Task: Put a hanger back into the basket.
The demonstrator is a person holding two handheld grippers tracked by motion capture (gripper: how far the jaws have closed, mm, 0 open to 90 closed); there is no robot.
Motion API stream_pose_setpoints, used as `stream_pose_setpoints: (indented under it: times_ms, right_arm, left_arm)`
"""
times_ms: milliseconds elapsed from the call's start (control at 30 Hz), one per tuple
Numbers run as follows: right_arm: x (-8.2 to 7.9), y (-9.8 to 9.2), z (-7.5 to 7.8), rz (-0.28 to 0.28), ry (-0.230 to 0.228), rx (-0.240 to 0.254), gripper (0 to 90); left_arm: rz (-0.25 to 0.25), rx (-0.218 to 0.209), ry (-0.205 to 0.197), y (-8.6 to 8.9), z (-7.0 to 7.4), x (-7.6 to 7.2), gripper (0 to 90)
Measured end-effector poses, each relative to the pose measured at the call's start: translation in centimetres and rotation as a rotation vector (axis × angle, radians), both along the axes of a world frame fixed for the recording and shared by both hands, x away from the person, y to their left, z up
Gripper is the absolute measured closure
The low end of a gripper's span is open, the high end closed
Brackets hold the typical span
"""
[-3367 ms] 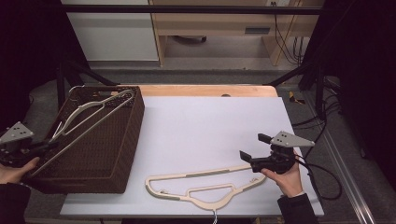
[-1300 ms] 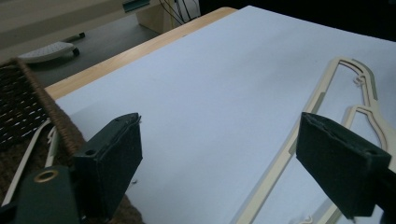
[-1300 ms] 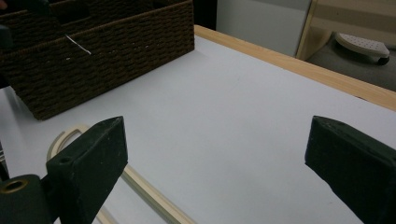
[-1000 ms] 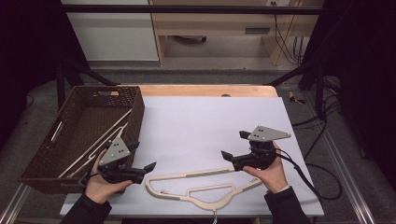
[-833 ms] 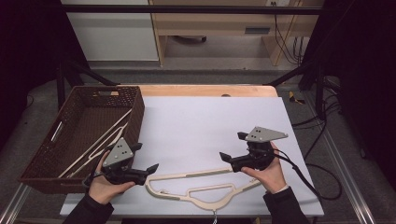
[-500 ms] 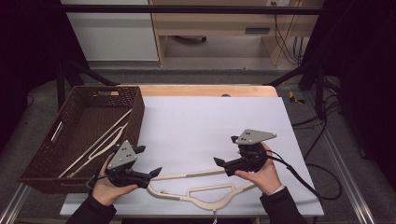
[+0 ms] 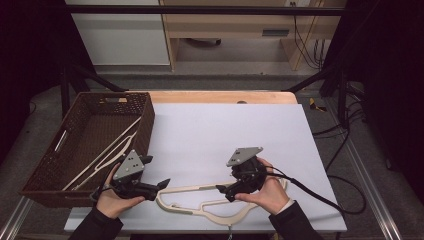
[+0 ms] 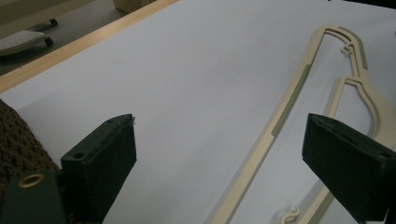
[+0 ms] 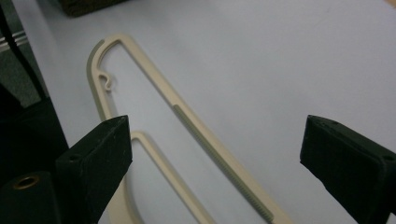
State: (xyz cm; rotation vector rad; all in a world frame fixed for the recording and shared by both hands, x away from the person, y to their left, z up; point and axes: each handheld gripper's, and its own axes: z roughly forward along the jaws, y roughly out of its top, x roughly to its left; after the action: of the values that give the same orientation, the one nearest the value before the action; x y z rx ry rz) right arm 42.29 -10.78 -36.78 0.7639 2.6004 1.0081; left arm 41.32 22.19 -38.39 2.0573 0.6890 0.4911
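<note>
Where the white table sheet [image 7: 225, 135] met its near edge, one cream plastic hanger [image 7: 200, 197] lay flat: thin, smooth, with a long straight bar carrying a ribbed grey strip, curved shoulders and small notched hooks. One left gripper [image 7: 162, 184] hovered over the hanger's left end, its black block jaws spread wide and holding nothing, the straight bar running between them in the left gripper view. One right gripper [image 7: 220, 189] sat at the bar's middle, jaws likewise spread wide and empty, the bar passing between them in the right gripper view. Each carried one grey three-cornered plate. Farther left stood one dark brown woven basket [image 7: 145, 125], rectangular, holding two more cream hangers [image 7: 107, 152], leaning diagonally.
</note>
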Motion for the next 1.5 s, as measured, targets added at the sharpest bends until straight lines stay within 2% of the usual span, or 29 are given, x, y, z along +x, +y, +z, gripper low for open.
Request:
stream_pose_setpoints:
  times_ms: [33,67,100,200,367,567,600,667,700,767,800,967,1167,1500]
  right_arm:
    - [-0.1,0.4,-0.1,0.01,0.01,-0.013,9.8]
    - [-0.3,1.0,-0.3,0.021,0.033,-0.045,11.5]
    - [-0.3,1.0,-0.3,0.021,0.033,-0.045,11.5]
    - [-0.7,1.9,-0.7,0.044,0.079,-0.084,12.6]
    - [-1.0,2.4,-1.2,0.056,0.09,-0.098,13.1]
    - [-1.2,3.1,-2.2,0.075,0.131,-0.129,14.6]
    - [-1.3,3.4,-2.4,0.081,0.159,-0.139,15.5]
    - [-1.3,3.5,-2.5,0.085,0.164,-0.144,16.2]
    - [-1.5,3.8,-2.8,0.089,0.188,-0.163,17.6]
    - [-1.6,3.9,-2.9,0.088,0.195,-0.173,18.9]
    - [-1.7,4.3,-3.3,0.101,0.218,-0.199,21.5]
    - [-1.8,4.9,-3.9,0.112,0.256,-0.22,25.0]
    - [-2.1,5.7,-5.0,0.139,0.312,-0.292,33.2]
    - [-2.3,6.4,-6.4,0.169,0.356,-0.348,43.9]
  left_arm:
    - [-0.001,-0.004,0.005,0.1,0.0,0.1,9.6]
    - [-0.002,-0.006,0.006,0.1,0.0,0.1,9.6]
    - [-0.002,-0.006,0.006,0.1,0.0,0.1,9.6]
    - [-0.001,0.003,0.004,0.0,0.1,0.0,9.5]
    - [-0.005,-0.001,0.003,0.0,0.1,0.0,9.5]
    - [-0.016,0.006,0.012,-0.2,0.0,0.0,9.1]
    - [-0.017,0.007,0.013,-0.3,0.0,0.0,9.1]
    - [-0.019,0.009,0.015,-0.3,0.0,0.0,9.0]
    - [-0.018,0.008,0.014,-0.4,0.0,0.0,9.0]
    - [-0.018,0.009,0.015,-0.4,0.0,0.0,9.0]
    - [-0.017,0.009,0.015,-0.4,0.0,0.0,9.0]
    - [-0.019,0.008,0.014,-0.4,0.1,0.0,9.0]
    - [-0.015,0.01,0.011,-0.4,0.0,0.0,9.0]
    - [-0.016,0.014,0.012,-0.4,0.0,0.0,9.1]
